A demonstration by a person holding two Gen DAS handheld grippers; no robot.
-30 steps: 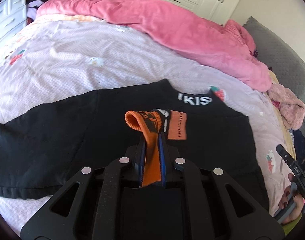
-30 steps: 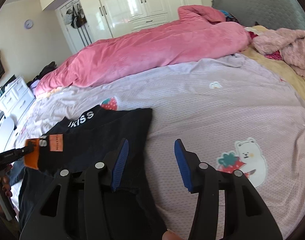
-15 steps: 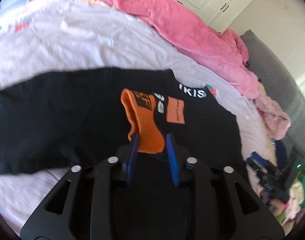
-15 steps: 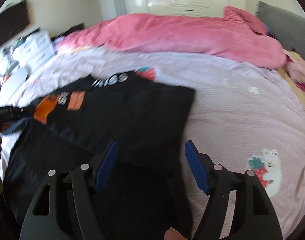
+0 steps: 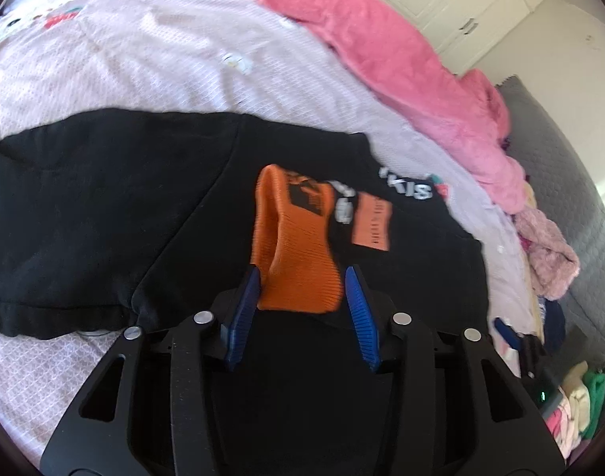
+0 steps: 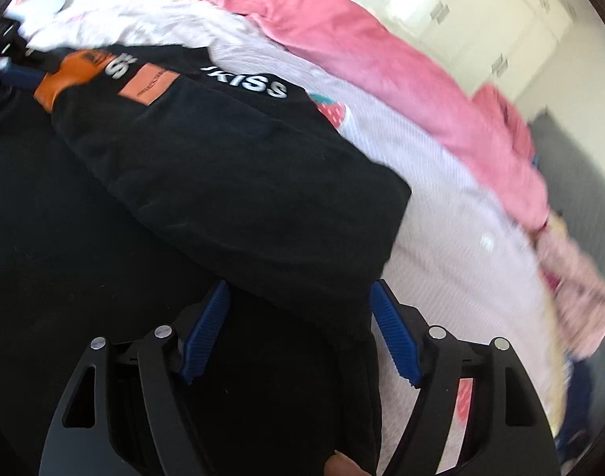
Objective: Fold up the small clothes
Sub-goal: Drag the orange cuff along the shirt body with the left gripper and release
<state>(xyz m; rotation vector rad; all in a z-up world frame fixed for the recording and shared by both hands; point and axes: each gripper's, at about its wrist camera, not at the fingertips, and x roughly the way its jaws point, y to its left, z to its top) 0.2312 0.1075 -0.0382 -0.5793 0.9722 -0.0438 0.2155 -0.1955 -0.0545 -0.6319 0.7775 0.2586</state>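
Observation:
A black sweatshirt [image 5: 104,206] with white "KISS" lettering lies spread on the bed; it also fills the right wrist view [image 6: 223,166]. One sleeve is folded across the body, ending in an orange cuff [image 5: 298,254]. My left gripper [image 5: 300,277] is open, its blue fingers either side of the cuff, which rests loose between them. In the right wrist view the cuff [image 6: 68,75] shows at the far left. My right gripper [image 6: 298,301] is open wide, straddling the sweatshirt's folded edge without pinching it.
A pink duvet [image 5: 401,59] lies bunched across the back of the bed. The lilac printed sheet [image 5: 143,63] surrounds the sweatshirt. A fuzzy pink garment [image 5: 548,254] and a pile of clothes [image 5: 576,404] sit at the right, by the grey headboard [image 5: 568,182].
My left gripper has opened and let go of the orange cuff. My right gripper has swung left and moved in over the sweatshirt's folded edge, staying open.

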